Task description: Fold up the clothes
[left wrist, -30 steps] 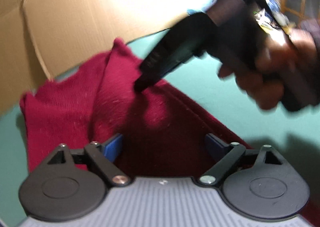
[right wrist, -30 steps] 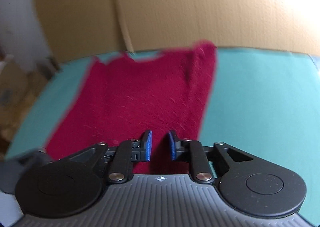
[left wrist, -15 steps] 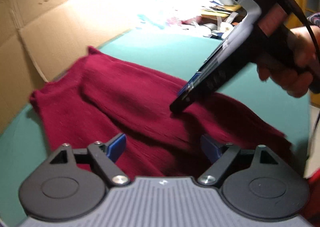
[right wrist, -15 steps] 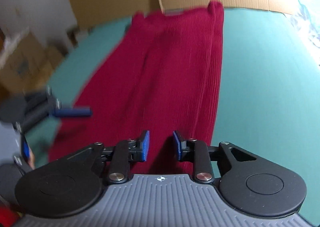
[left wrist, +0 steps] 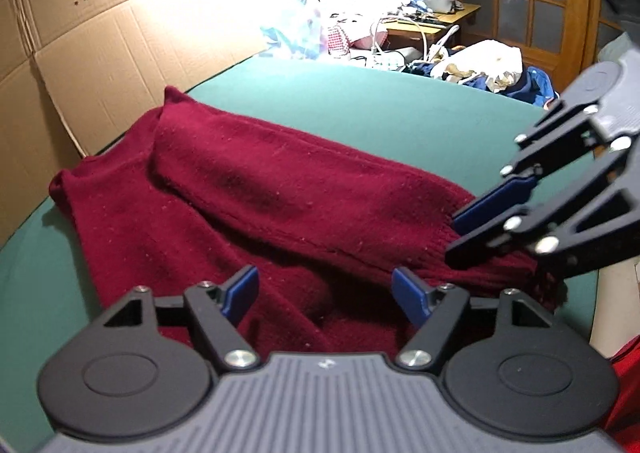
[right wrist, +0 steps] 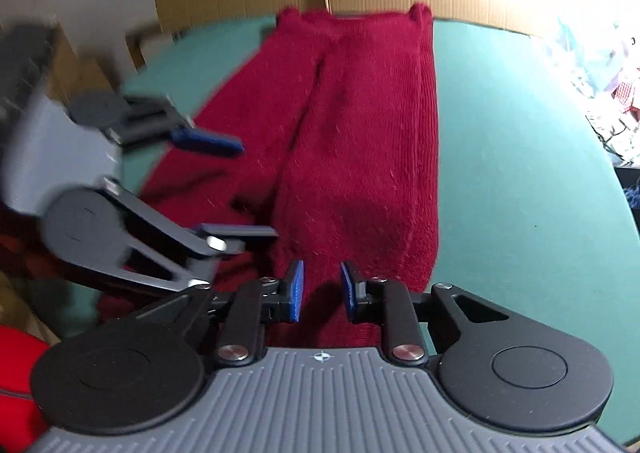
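My left gripper (left wrist: 324, 289) is wide and closing on nothing; my right gripper (right wrist: 320, 289), narrow, is closing over the red sweater (right wrist: 352, 141) on the green table (right wrist: 520, 153). It might pinch too many layers.

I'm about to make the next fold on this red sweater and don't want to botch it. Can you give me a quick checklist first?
1. Sweater lies on the green table: ok.
2. Long side already folded over: ok.
3. Left tongs hold nothing, closing: ok.
4. Right tongs gripping the near hem, closing: cannot tell.
5. Cloth smooth: not ok, creased near the left tongs.
6. Table bare beside the sweater: ok.
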A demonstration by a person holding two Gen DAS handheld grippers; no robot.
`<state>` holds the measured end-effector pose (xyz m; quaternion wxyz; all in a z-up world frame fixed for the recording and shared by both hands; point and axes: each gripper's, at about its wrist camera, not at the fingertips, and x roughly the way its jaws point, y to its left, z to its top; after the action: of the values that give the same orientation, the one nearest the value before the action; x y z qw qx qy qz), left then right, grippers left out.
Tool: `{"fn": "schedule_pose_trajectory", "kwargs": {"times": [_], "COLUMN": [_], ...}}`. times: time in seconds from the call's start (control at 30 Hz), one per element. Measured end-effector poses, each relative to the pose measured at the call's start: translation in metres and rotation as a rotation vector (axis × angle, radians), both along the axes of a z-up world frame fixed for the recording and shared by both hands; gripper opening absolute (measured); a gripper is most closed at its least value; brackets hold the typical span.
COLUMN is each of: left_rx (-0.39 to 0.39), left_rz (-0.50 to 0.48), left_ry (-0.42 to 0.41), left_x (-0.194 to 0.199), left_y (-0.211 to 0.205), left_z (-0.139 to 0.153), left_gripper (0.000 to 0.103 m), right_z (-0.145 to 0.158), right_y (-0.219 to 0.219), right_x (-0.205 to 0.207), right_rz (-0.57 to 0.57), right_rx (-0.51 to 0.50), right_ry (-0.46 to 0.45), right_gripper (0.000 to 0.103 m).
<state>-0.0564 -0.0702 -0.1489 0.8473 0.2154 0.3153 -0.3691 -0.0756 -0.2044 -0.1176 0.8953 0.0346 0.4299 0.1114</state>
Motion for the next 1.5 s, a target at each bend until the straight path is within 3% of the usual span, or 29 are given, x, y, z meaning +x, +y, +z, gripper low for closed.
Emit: {"fn": "schedule_pose_trajectory", "kwargs": {"times": [0.1,0.27,0.37,0.53,0.67,0.77,0.93,1.07,1.33,1.37,1.5], "left_rx": [0.014,-0.009,0.014,0.009,0.068,0.09,0.007,-0.118,-0.176,-0.175,-0.151], "left_rz": [0.0,0.065,0.11,0.229,0.363,0.437,0.508,0.56,0.629,0.627,0.612], "left_ry": [0.028,0.125,0.107,0.081,0.072,0.109,0.177,0.25,0.35,0.354,0.329], "left_x": [-0.002,-0.012,-0.03,-0.065,-0.081,-0.085,-0.081,-0.073,-0.061,-0.06,-0.057], "left_y": [-0.011,-0.002,0.006,0.029,0.054,0.067,0.07,0.077,0.075,0.073,0.065], "left_z": [-0.009,-0.012,-0.005,0.018,0.015,0.008,0.0,0.001,-0.007,-0.006,-0.005], "left_gripper": [0.076,0.076,0.073,0.084,0.086,0.085,0.085,0.089,0.093,0.092,0.067], "right_z": [-0.017,-0.009,-0.009,-0.023,-0.027,-0.029,-0.029,-0.026,-0.029,-0.029,-0.03], "right_y": [-0.003,-0.012,-0.02,-0.038,-0.046,-0.045,-0.042,-0.042,-0.042,-0.044,-0.047], "right_x": [0.001,0.0,0.0,-0.009,-0.014,-0.015,-0.01,-0.009,-0.004,-0.004,-0.006], "right_rz": [0.004,0.049,0.026,0.003,0.025,0.054,0.064,0.077,0.02,0.003,-0.036], "right_rx": [0.009,0.003,0.011,0.044,0.081,0.093,0.126,0.165,0.195,0.2,0.208], "right_ry": [0.082,0.077,0.051,0.088,0.126,0.131,0.144,0.151,0.174,0.173,0.158], "right_gripper": [0.025,0.029,0.031,0.033,0.036,0.038,0.041,0.047,0.049,0.049,0.05]}}
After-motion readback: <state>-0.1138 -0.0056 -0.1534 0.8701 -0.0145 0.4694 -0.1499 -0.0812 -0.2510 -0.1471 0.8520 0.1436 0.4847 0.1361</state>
